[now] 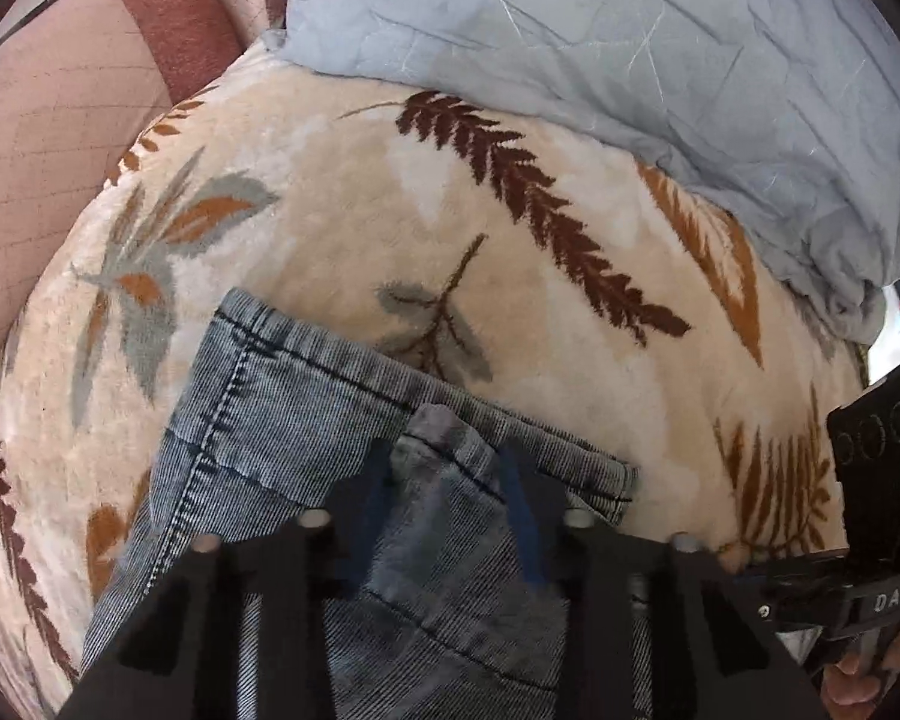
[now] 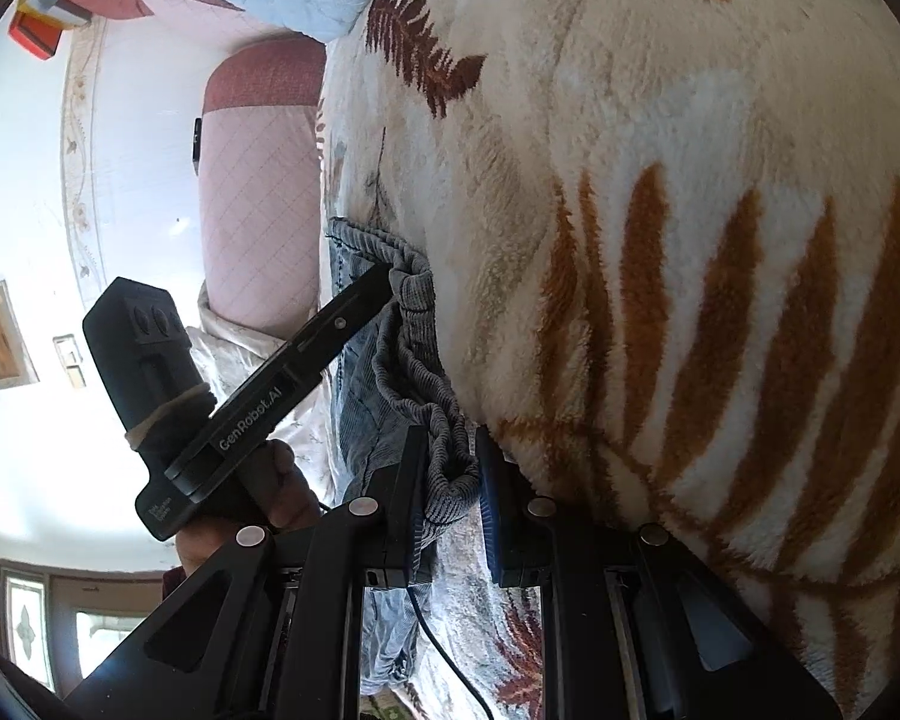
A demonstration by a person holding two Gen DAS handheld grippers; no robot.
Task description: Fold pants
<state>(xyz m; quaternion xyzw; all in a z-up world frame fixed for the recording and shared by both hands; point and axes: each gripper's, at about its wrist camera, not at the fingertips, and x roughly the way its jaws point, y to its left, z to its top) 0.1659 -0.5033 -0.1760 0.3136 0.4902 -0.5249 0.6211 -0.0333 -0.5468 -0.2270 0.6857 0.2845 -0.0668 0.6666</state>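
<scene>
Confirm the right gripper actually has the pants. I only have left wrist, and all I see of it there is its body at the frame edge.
Observer: Yes. In the right wrist view the right gripper is shut on a bunched edge of the pants.
Operator: Where's my left one from there?
Observer: The left gripper has its tip on the same edge, further along, near the corner.
Operator: Edge taut between them?
Observer: No, it lies rumpled in folds against the leaf-print blanket.
Operator: Anything in the way?
Observer: A black cable runs under the right gripper, below the pants.
</scene>
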